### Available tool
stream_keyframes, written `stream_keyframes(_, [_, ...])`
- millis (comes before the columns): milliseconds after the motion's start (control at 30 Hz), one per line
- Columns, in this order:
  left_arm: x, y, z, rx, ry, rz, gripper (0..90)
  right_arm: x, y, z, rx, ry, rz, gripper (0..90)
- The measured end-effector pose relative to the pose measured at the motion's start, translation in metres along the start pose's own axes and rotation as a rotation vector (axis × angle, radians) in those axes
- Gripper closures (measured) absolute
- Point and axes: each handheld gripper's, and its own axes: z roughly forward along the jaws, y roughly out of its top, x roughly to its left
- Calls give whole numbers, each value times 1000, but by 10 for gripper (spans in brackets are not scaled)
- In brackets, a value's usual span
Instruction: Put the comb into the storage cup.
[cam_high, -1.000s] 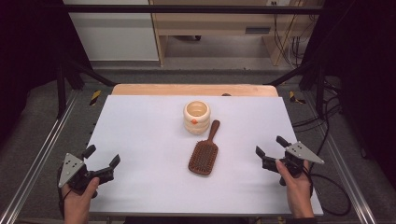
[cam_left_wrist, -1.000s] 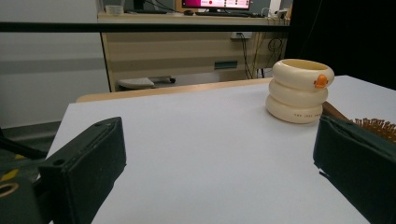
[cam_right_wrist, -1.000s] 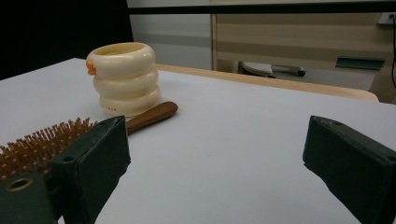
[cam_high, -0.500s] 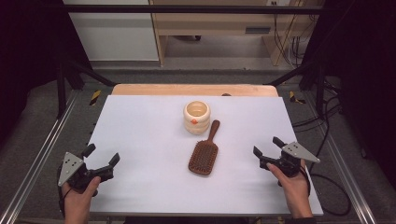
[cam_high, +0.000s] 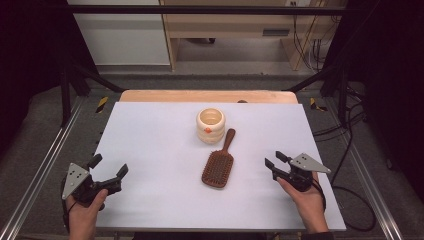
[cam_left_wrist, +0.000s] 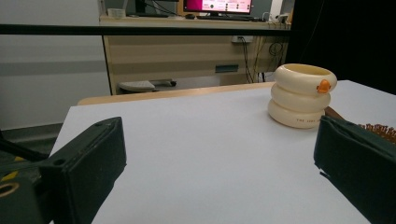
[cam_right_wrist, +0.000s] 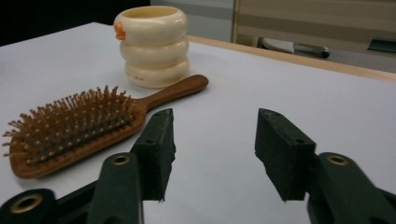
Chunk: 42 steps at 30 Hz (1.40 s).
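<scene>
Brush (cam_high: 219, 166): a wooden paddle brush lying flat on the table, bristles up, just below the centre of the high view. Its head points toward the bottom of the frame and its handle runs up and slightly right toward the cup. In the right gripper view (cam_right_wrist: 79, 128) it fills the left half of the frame, head at lower left, handle tip near the middle.

Cup (cam_high: 210, 125): a cream, ringed cup with a small orange mark on its side, standing upright at the centre of the high view, just upper left of the brush handle. The handle tip lies just beside its base; whether they touch I cannot tell. In the left gripper view (cam_left_wrist: 301, 95) it stands at right of centre.

Right gripper (cam_high: 273, 161): low at the lower right of the high view, held in a hand (cam_high: 306, 200). Its jaws are spread fairly wide with nothing between them and aim left toward the brush head, near it but apart.

Left gripper (cam_high: 108, 166): at the lower left of the high view, held in a hand (cam_high: 85, 214), well apart from the brush. Its jaws stand wide and hold nothing.

Table (cam_high: 150, 135): a white sheet on a wooden top, whose edge shows along the far side.
</scene>
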Motion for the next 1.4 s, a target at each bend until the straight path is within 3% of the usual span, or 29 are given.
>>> stream_keyframes(100, [0, 0, 0, 2, 1, 3, 25, 3, 0, 2, 13, 3, -12, 565])
stream_keyframes(333, [0, 0, 0, 2, 2, 2, 26, 19, 0, 10, 51, 67, -83, 784])
stream_keyframes(567, [0, 0, 0, 4, 1, 3, 26, 31, -2, 17, 98, 116, -133, 880])
stream_keyframes(1067, [-1, 0, 1, 6, 1, 6, 27, 52, -4, 29, 183, 202, -184, 900])
stream_keyframes(1400, [0, -1, 1, 9, 3, 7, 28, 80, -7, 45, 267, 262, -275, 900])
